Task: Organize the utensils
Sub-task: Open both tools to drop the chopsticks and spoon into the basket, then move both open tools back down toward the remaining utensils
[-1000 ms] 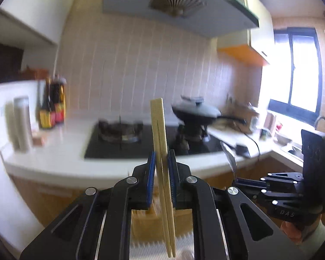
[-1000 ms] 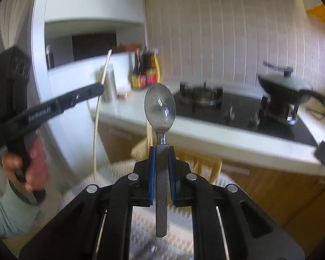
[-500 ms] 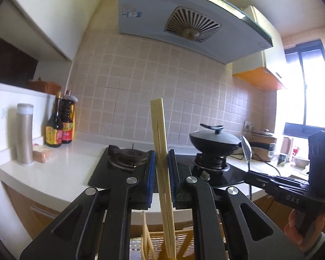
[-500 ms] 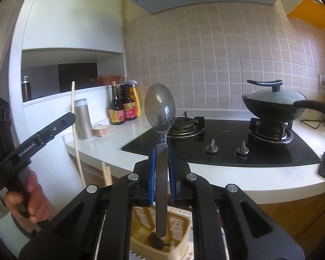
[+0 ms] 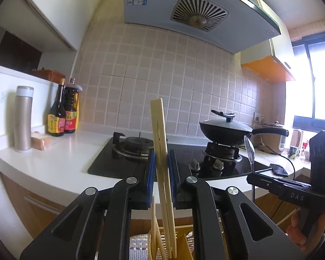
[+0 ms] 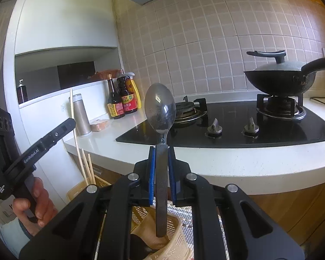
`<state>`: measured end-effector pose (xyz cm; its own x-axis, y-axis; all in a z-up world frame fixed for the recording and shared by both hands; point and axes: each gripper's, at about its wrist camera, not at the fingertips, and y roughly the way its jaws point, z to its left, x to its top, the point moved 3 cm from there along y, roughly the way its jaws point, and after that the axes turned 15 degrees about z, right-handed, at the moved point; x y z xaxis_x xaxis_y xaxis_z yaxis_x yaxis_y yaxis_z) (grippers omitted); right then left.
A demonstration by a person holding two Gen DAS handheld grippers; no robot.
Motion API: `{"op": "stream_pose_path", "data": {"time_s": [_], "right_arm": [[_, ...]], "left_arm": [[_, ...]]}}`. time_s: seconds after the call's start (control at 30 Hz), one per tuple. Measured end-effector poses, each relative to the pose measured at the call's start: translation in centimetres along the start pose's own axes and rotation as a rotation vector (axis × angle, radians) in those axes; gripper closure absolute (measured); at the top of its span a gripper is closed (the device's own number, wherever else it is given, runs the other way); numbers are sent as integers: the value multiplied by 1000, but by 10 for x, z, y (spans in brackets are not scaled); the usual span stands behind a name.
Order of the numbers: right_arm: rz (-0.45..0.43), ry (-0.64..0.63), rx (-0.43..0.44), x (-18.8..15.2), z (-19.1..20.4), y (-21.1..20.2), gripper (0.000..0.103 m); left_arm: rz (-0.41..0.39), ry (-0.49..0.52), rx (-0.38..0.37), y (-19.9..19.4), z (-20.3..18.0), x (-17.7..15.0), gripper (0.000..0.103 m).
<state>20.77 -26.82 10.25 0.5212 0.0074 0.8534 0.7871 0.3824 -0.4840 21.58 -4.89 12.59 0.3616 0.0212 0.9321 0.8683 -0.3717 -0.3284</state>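
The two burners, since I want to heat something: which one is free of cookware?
The left burner, nearer the sauce bottles, is bare. The right burner has the lidded wok on it.

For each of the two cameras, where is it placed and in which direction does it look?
Left wrist: on the left gripper, level toward the stove; clamps chopsticks; a hand shows.
Right wrist: on the right gripper, facing the stove; clamps a spoon; a hand shows.
Shared: stove, wok, sauce bottles, each other's gripper.
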Motion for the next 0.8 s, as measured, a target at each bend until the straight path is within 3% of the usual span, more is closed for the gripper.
{"op": "stream_pose_path", "data": {"time_s": [0.23, 0.3, 0.4, 0.57, 0.8], "right_arm": [[28, -12, 18, -5, 3, -4, 91], [33, -15, 24, -7, 4, -9, 82], [19, -23, 17, -12, 6, -22, 65], [27, -11, 7, -18, 11, -42, 63], [125, 39, -67, -31, 28, -73, 63]], "left_arm": [[15, 21, -27, -1, -2, -10, 89], [24, 21, -27, -3, -2, -12, 81], [39, 18, -35, -8, 1, -15, 79], [55, 10, -37, -28, 4, -16, 71], [71, 11, -64, -75, 1, -12, 66]]}}
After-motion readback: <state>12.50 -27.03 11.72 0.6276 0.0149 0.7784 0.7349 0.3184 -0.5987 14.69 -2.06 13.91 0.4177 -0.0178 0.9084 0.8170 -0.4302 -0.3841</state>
